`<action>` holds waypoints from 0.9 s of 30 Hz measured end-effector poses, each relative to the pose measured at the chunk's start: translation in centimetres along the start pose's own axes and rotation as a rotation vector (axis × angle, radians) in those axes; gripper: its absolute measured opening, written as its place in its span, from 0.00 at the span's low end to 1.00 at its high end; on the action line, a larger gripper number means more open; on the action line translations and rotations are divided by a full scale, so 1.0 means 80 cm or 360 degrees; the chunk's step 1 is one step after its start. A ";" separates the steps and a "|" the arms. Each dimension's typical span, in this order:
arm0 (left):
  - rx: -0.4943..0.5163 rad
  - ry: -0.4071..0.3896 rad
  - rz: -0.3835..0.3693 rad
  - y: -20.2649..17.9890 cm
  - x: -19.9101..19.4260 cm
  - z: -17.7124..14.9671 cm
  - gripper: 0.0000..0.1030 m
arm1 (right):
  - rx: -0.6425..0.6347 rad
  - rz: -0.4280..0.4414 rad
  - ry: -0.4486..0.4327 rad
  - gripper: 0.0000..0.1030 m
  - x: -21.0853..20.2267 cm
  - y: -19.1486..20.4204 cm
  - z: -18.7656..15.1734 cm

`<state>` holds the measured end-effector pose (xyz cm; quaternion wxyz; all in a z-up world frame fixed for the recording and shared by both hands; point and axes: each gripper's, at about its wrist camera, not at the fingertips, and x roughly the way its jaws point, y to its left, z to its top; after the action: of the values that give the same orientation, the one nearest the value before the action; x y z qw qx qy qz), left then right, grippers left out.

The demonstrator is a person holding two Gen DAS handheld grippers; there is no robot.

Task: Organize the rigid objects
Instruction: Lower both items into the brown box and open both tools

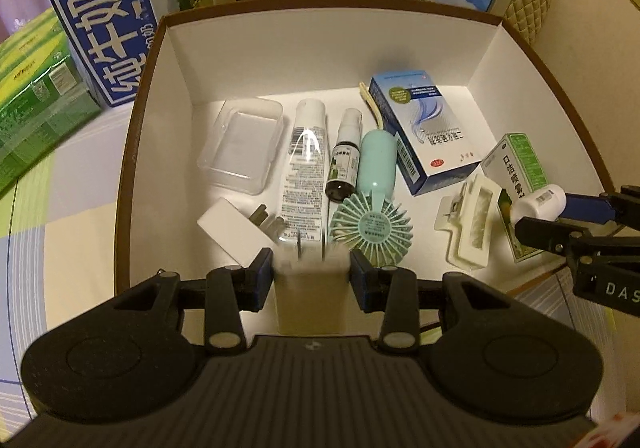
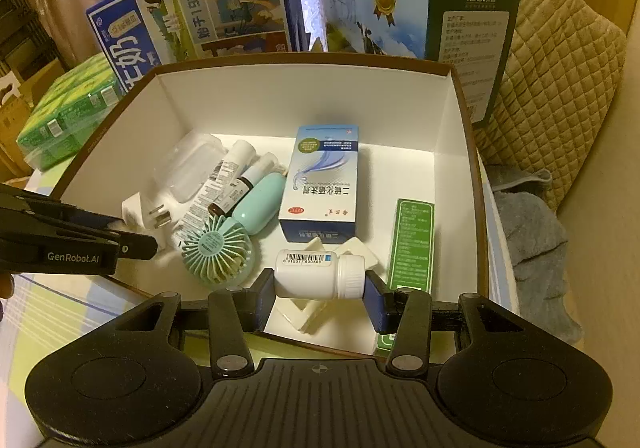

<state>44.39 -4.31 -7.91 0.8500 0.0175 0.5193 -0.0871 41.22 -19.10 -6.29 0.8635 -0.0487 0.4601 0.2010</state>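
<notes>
A brown-rimmed white box (image 1: 138, 96) (image 2: 466, 136) holds several items: a clear plastic tray (image 1: 242, 144), a white tube (image 1: 304, 160), a small spray bottle (image 1: 343, 160), a mint hand fan (image 1: 372, 224) (image 2: 218, 248), a blue-white medicine box (image 1: 420, 132) (image 2: 322, 184), a green box (image 1: 516, 160) (image 2: 414, 244), a white plug (image 1: 232, 232) (image 2: 146, 214) and a cream plastic holder (image 1: 472, 224). My left gripper (image 1: 312, 276) is shut on a pale blurred block with two prongs (image 1: 310, 288) at the box's near edge. My right gripper (image 2: 320, 294) is shut on a white pill bottle (image 2: 316, 274) (image 1: 538, 202), held sideways over the box's near right part.
Milk cartons (image 1: 96, 20) (image 2: 416, 8) stand behind the box. Green packs (image 1: 36, 104) (image 2: 68, 108) lie at the left. A quilted beige cushion (image 2: 560, 96) and a grey cloth (image 2: 536, 240) are on the right. The box sits on a pastel checked surface (image 1: 68, 184).
</notes>
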 end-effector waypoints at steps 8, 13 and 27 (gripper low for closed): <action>-0.0010 -0.0049 0.0005 0.005 -0.013 0.004 0.37 | -0.0002 -0.0006 0.0026 0.42 0.000 0.002 0.003; -0.0022 -0.0074 0.0004 0.007 -0.022 0.001 0.42 | 0.0018 -0.0006 0.0034 0.42 0.001 0.000 0.003; -0.0035 -0.0101 0.0024 0.004 -0.034 -0.006 0.49 | 0.0039 -0.0032 0.0035 0.44 -0.004 -0.001 0.001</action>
<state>42.83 -3.57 -5.70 0.8668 0.0092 0.4928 -0.0755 41.14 -19.24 -5.99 0.8609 -0.0449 0.4713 0.1861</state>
